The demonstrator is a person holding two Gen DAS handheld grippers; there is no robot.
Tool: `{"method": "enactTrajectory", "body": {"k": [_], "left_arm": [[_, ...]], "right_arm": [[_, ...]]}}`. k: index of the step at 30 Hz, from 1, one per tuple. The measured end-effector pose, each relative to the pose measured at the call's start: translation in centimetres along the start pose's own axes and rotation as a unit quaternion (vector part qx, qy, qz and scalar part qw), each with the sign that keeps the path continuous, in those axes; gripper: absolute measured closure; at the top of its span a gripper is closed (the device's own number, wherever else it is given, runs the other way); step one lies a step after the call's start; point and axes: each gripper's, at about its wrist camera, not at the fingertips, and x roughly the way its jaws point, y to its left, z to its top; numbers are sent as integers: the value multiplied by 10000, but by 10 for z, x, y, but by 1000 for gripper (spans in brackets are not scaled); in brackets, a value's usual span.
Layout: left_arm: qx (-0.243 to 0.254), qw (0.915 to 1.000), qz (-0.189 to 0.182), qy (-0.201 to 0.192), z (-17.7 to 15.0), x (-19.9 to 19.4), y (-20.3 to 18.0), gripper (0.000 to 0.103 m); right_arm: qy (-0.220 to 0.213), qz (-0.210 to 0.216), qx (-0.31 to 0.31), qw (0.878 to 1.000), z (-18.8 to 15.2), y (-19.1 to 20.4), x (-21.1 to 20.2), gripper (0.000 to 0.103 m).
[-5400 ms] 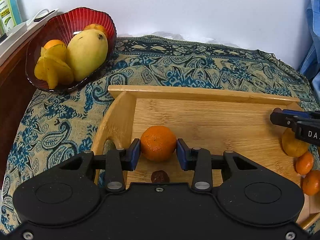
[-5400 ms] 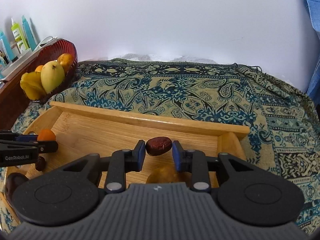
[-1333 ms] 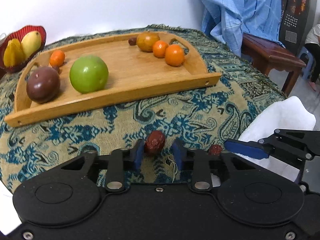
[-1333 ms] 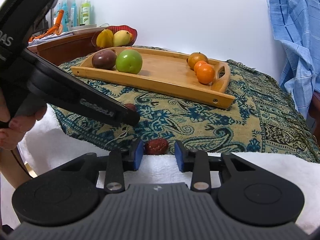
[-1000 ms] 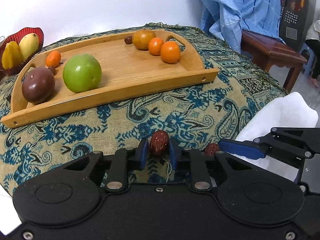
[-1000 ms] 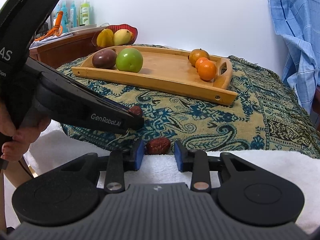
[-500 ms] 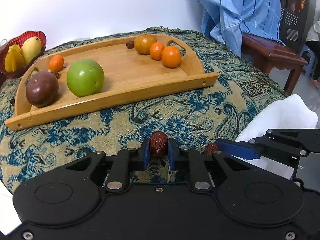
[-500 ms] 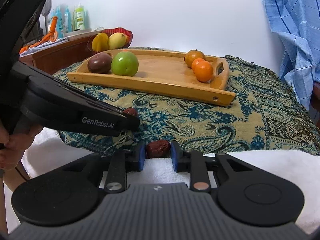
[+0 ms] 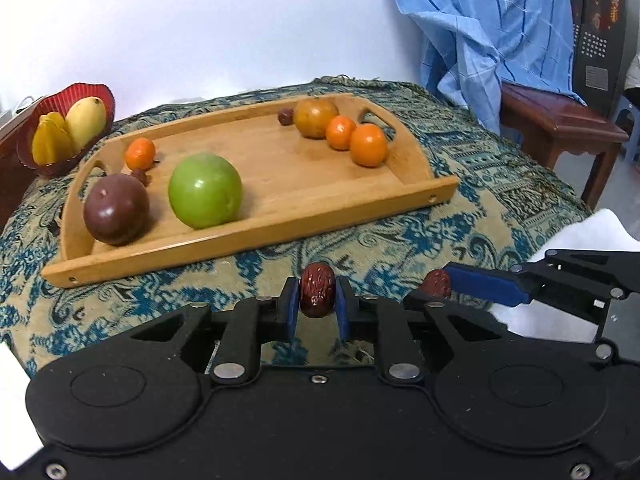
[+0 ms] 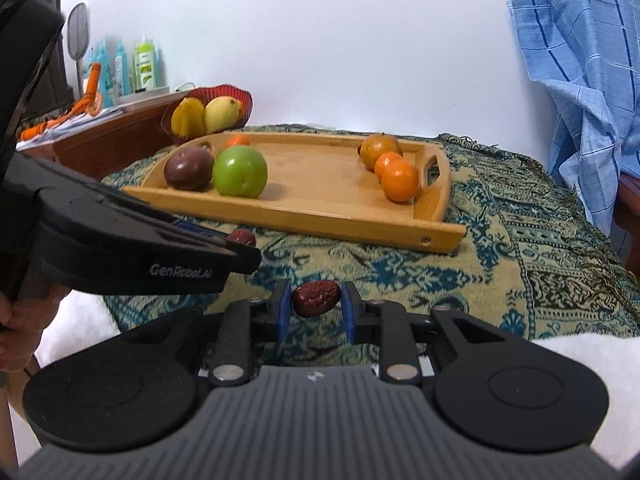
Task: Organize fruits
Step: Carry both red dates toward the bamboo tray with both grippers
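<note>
gripping a red date (image 9: pixel 317 290) in the left gripper (image 9: pixel 316 310), another date (image 10: pixel 316 298) clamped in the right gripper (image 10: pixel 314 312); wooden tray (image 9: pixel 256 236) already holds most fruit, these two remain.

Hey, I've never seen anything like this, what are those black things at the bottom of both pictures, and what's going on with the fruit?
Each black shape is a hand-held gripper with two fingers, and a camera on it looks forward along them. One picture comes from the left gripper, the other from the right gripper. There is no robot: a person holds both, and a hand shows at the edge of the right view.

Each gripper is shut on a small red date: the left date and the right date.

Ahead, on a patterned cloth, a wooden tray holds a green apple, a dark purple fruit, small oranges and more dates. A red bowl behind holds yellow fruit.
</note>
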Motion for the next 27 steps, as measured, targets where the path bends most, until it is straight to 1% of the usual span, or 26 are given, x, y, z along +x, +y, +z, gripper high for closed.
{"method": "enactTrajectory", "body": {"k": [14,27], "left_arm": [[-329,9989,243,-208,19,-4,28,85],[-530,9974,352,-343,30,-1,48,85]], "right_arm": [[-302,-164,231,9991,34,-1,19,72],[-309,-151,201,9992,50,5,34,72]]}}
